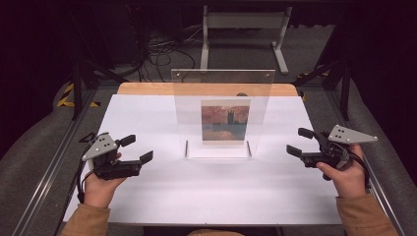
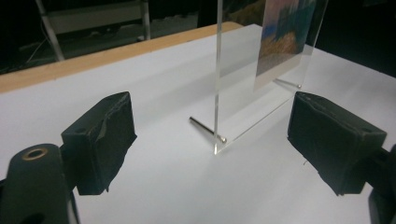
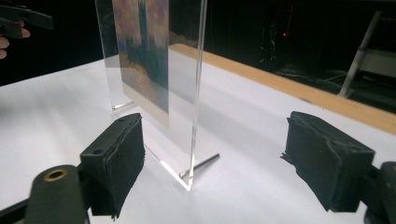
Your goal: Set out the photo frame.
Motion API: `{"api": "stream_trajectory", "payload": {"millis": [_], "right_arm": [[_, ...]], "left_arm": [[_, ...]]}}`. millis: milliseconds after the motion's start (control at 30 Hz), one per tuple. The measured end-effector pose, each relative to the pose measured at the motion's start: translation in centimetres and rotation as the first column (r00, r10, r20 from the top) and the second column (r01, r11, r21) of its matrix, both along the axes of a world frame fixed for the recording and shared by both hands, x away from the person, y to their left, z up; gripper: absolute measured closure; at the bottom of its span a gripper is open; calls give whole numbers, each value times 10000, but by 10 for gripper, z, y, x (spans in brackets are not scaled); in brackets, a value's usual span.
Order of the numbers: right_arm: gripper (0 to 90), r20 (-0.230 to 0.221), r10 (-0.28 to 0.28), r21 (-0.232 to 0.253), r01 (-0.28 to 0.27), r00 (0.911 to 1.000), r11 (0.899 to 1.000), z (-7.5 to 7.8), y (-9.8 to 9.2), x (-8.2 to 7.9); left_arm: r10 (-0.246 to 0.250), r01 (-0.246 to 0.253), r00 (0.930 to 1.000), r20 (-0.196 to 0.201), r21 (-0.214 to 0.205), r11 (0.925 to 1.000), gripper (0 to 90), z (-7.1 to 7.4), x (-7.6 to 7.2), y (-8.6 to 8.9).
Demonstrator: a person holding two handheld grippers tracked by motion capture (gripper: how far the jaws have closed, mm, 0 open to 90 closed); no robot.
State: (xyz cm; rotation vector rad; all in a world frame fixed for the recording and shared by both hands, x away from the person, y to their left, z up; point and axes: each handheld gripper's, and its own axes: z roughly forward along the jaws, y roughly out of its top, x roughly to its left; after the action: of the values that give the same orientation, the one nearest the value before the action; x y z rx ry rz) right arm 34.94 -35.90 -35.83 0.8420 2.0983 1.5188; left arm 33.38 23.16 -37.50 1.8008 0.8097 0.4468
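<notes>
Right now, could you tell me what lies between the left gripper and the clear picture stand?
Nothing: in the high view, bare white table separates the left gripper from the picture stand.

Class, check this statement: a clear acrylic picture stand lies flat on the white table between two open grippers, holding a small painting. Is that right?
Not quite. The acrylic picture stand stands upright on its metal pins, as the high view shows. The rest holds: it holds a small painting, between the open left gripper and right gripper.

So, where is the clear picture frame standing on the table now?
In the high view the clear picture frame stands upright at the middle of the white table, between the left gripper and the right gripper, touching neither.
</notes>
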Motion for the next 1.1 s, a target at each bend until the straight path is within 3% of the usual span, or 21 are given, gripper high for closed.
{"api": "stream_trajectory", "payload": {"millis": [167,300,400,500,567,700,800,900,1100], "right_arm": [[186,-245,-213,-46,212,9995,9998,-20,-4,-4],[177,-440,-220,-64,218,9988,9997,-36,-6,-5],[172,-595,-227,-309,208,9980,9993,-46,-6,-6],[172,-694,-185,-250,168,9974,9995,-59,-6,-8],[172,-754,-197,-345,171,9970,9993,-66,-5,-8],[172,-940,-193,-679,129,9954,9976,-82,-2,-7],[169,-1010,-95,-816,13,9948,9967,-86,0,-5],[165,-948,-127,-761,55,9954,9971,-87,3,-3],[165,-857,-118,-769,52,9962,9970,-86,4,-4]], "left_arm": [[255,-247,9993,-273,271,9993,144,-21,-5,5],[276,-265,9985,-480,241,9994,132,-38,-6,7],[272,-261,9989,-377,298,9992,121,-49,-7,7],[245,-238,9995,-203,315,9992,114,-58,-7,4],[276,-280,9996,85,572,9980,117,-63,-8,0],[218,-224,9995,227,294,9993,121,-72,-6,-5],[275,-282,9994,209,361,9989,120,-77,-6,-6],[391,-391,9992,8,140,9991,120,-80,-5,-4],[569,-569,9983,112,-13,9984,117,-77,-5,-2]]}}
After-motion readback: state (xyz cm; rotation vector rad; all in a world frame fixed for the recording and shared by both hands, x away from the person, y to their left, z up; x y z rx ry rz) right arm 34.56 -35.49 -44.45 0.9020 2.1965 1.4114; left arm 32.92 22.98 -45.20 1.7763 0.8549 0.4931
